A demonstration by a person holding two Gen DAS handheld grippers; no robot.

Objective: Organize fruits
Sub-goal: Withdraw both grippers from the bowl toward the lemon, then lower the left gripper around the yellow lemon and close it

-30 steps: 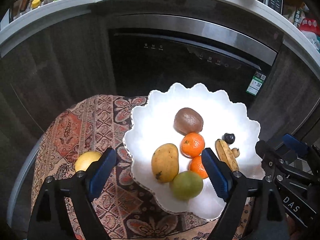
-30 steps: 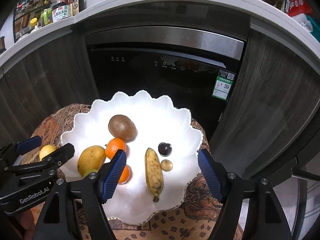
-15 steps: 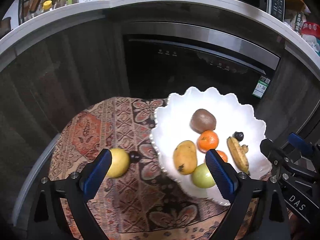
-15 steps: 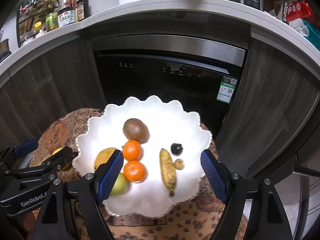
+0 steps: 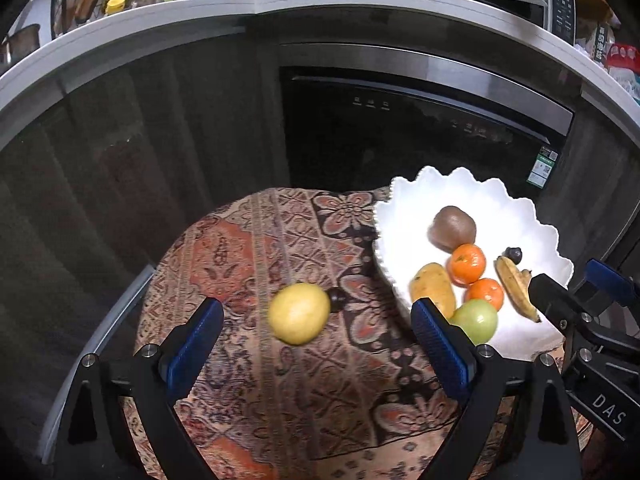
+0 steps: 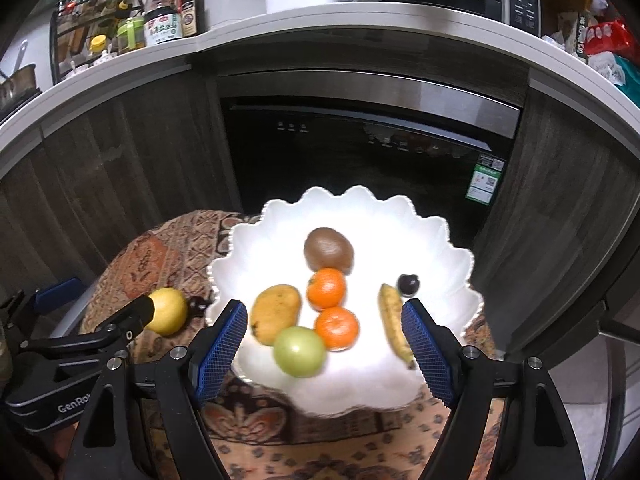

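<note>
A: Left wrist view. Left gripper spread wide, nothing between the pads; its jaws had just been opening. Yellow lemon lay on the patterned cloth just ahead of the gap, slightly toward the left finger's side of centre. A small dark fruit touched the lemon's far right side.

B: And the plate?

A: White scalloped plate sat ahead and to the right, past the right finger. It held a kiwi, 2 tangerines, a mango, a green apple and a banana.

B: Right wrist view?

A: Right gripper also spread, pinching nothing. Plate directly ahead; apple and the nearer tangerine sat closest to the gap. Lemon far off to its left, partly behind the left gripper's finger.

B: Risks?

A: Judgement only: 2 fruits remain off the plate. Closing on the round lemon off-centre could squirt it across the cloth toward the table edge. The touching dark fruit could get nudged and roll. The right gripper hovers close to the plate; a bump could shift it.
</note>
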